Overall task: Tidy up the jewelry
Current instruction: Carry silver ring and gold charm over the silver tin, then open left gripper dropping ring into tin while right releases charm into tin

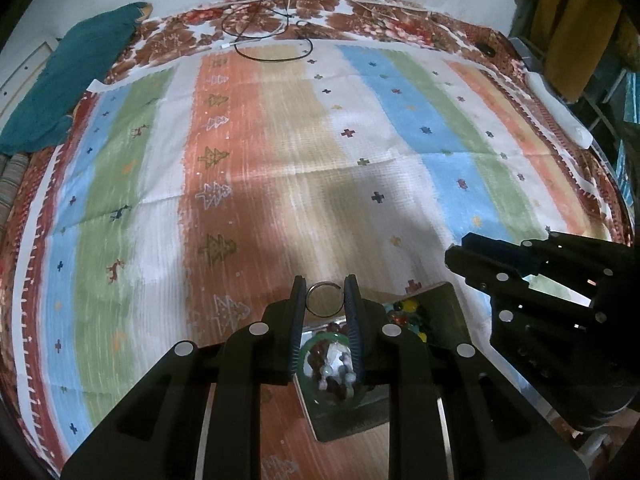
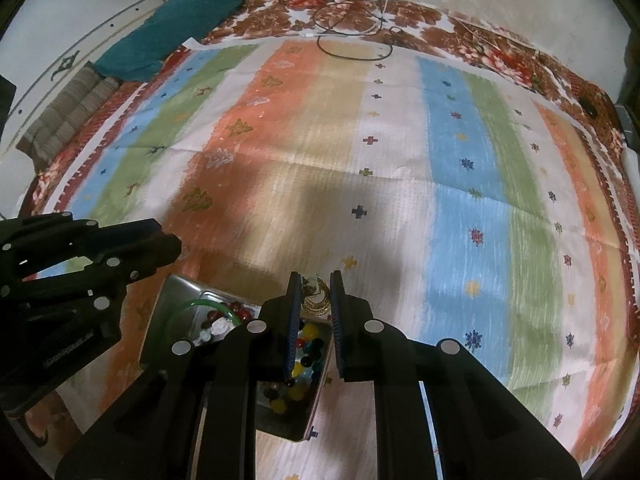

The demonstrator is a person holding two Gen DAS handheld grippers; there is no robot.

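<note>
Gripping ring (image 1: 325,299), left tongs (image 1: 324,300) above tray (image 1: 448,300).

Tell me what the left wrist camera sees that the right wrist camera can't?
Only the left wrist view shows the thin metal ring held between the left gripper's fingers, above the tray. Only the right wrist view shows gold-coloured jewelry between the right gripper's fingers; whether they pinch it is unclear. Both views share the steel tray with its green bangle, the colourful beads and the striped cloth.
</note>
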